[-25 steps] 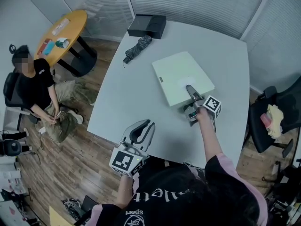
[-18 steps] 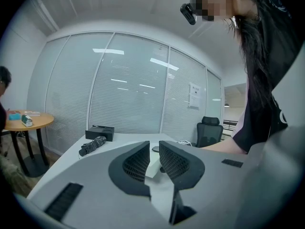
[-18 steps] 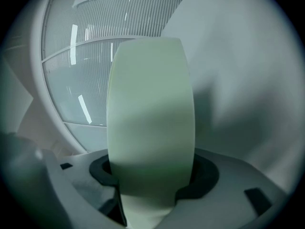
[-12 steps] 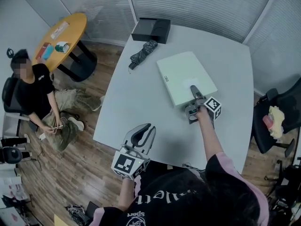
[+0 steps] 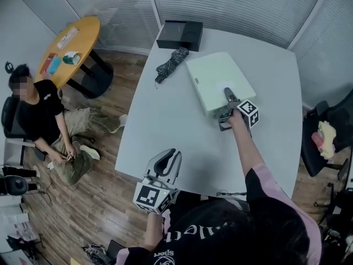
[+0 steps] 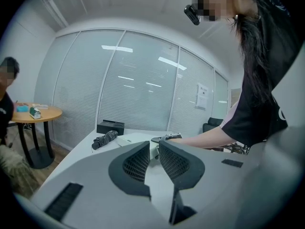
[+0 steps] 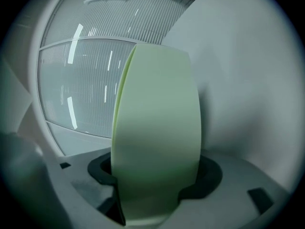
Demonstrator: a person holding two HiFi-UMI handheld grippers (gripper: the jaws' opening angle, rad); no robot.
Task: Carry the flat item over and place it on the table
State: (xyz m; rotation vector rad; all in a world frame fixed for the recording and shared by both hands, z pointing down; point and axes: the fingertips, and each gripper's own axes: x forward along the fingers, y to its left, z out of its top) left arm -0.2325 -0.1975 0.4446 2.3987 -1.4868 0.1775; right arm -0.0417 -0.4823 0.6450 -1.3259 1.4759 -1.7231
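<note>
The flat item (image 5: 218, 79) is a pale green slab lying on the grey table (image 5: 176, 126), towards its far right. My right gripper (image 5: 226, 106) has the slab's near edge between its jaws, one above and one below. In the right gripper view the slab (image 7: 157, 128) fills the gap, both dark pads touch it, and the jaws are opening. My left gripper (image 5: 168, 162) hovers shut and empty at the table's near edge. In the left gripper view its fingertips (image 6: 143, 149) almost meet, with the slab (image 6: 125, 140) and right gripper (image 6: 164, 138) far ahead.
A folded dark umbrella (image 5: 171, 64) and a black box (image 5: 180, 35) lie at the table's far left corner. A round wooden table (image 5: 69, 40) and a seated person (image 5: 38, 109) are at the left. A chair (image 5: 325, 142) stands at the right.
The right gripper has slid the slab farther in across the table, closer to the black box. The left gripper has stayed shut near the table's front edge.
</note>
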